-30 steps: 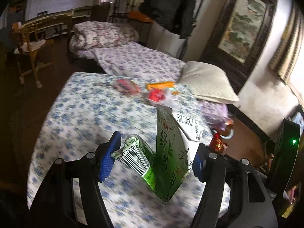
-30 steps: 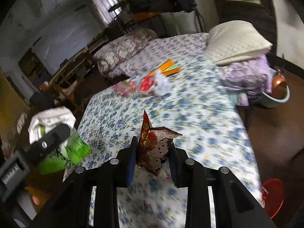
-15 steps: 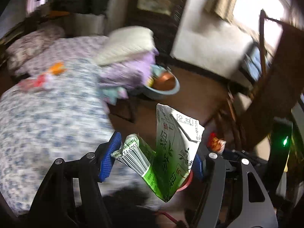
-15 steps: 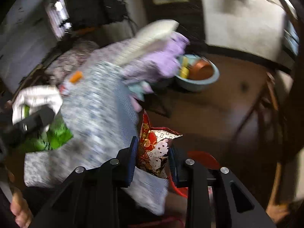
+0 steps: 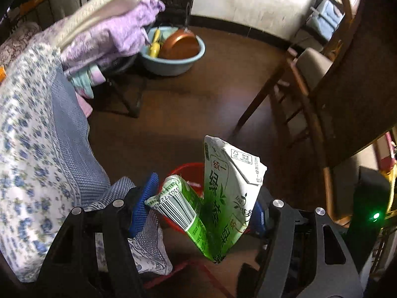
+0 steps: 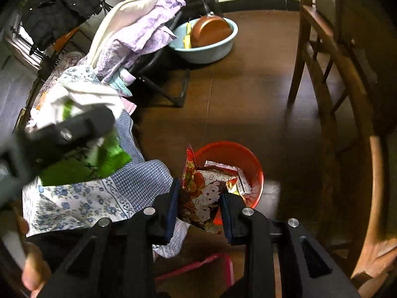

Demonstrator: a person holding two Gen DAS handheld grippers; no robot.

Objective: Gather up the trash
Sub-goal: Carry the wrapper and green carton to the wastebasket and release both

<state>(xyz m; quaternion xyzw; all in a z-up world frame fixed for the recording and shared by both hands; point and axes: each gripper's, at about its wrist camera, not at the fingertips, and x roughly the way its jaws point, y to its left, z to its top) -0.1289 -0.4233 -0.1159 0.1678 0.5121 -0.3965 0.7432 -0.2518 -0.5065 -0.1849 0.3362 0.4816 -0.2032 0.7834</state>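
Red bin (image 6: 250, 166) at lower centre, holding wrappers (image 6: 242, 182). Left gripper (image 5: 201, 204) fingers clamped on crushed green carton (image 5: 223, 198); right gripper (image 6: 199, 204) fingers clamped on red snack bag (image 6: 201, 196). Blue basin (image 6: 211, 49) at top centre, holding copper pan (image 6: 211, 31).

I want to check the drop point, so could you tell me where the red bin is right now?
In the right wrist view the red bin stands on the brown floor just past the right gripper, beside the hanging floral bedsheet.

dim room, window glare top right, motion blur left, fisheye-warped dark edges.
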